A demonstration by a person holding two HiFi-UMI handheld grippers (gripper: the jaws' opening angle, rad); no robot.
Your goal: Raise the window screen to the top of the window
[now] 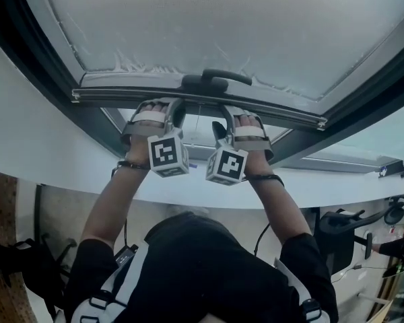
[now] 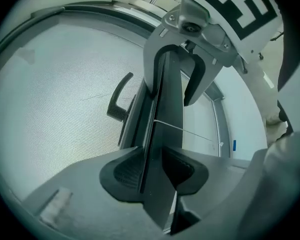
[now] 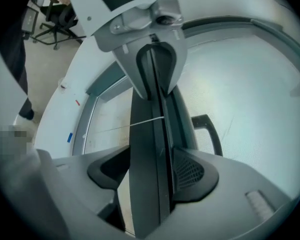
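A screen bar (image 1: pixel 202 103) is clamped by left hand-held gripper (image 2: pixel 155 171) and right hand-held gripper (image 3: pixel 152 173), at 7 and 5 o'clock of its handle (image 1: pixel 217 79), for level lifting.

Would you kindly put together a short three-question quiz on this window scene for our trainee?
1. True or false: the left gripper and the right gripper are both shut on the dark bottom bar of the white mesh window screen.
2. The black curved handle on that bar sits: A) between the two grippers; B) left of both; C) right of both.
3. Fill in: each gripper carries a white cube printed with square black ___.
Key: 1 true; 2 A; 3 markers.
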